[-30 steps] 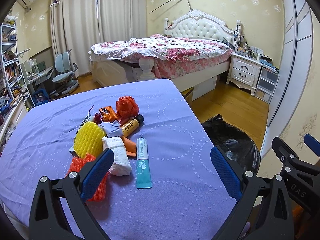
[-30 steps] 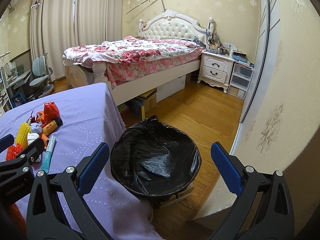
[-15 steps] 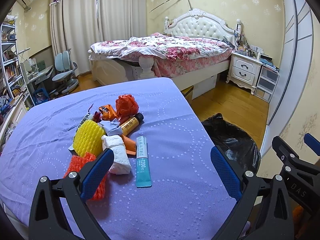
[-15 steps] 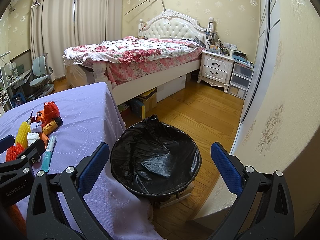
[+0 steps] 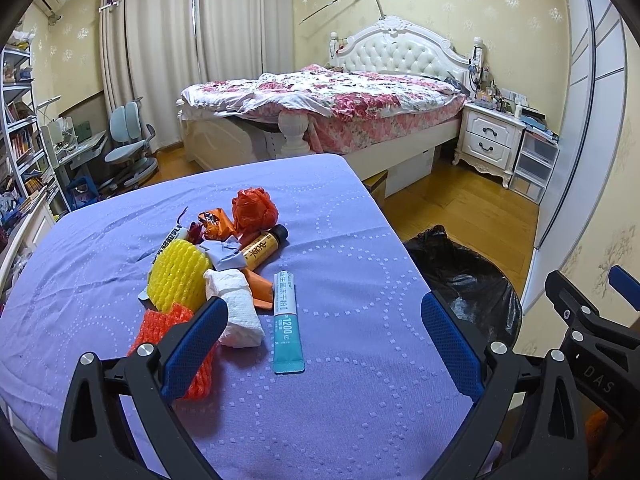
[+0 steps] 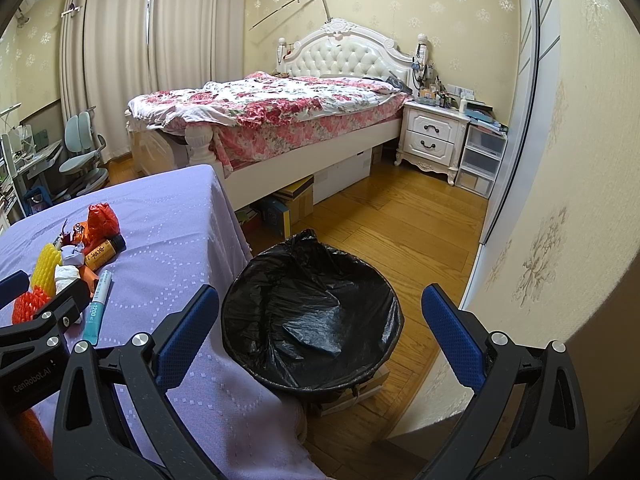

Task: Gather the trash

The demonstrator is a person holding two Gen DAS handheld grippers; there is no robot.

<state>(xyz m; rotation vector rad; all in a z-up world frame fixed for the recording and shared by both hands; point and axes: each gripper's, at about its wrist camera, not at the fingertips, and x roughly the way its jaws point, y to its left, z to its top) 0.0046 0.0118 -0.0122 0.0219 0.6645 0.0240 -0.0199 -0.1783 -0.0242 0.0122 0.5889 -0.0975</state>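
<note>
Little had changed over the last second: the left gripper [image 5: 320, 336] hung spread and empty at lower centre, slightly nearer the trash pile [image 5: 224, 264]. The right gripper [image 6: 320, 328], likewise spread, waited above the seemingly empty black-lined bin [image 6: 312, 316]; collection hadn't begun.

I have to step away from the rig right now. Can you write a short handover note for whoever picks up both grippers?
Left gripper: open, holding nothing, hovering over the near end of the trash pile.
Right gripper: open, holding nothing, hovering above the bin.
Trash, all on the purple table: teal tube, white tissue, yellow foam net, orange foam net, yellow bottle, red bag, and small wrappers.
The black-lined bin stands on the floor beside the table's right edge.
Done: nothing visible in the bin.
Left: move every piece into the bin.
</note>
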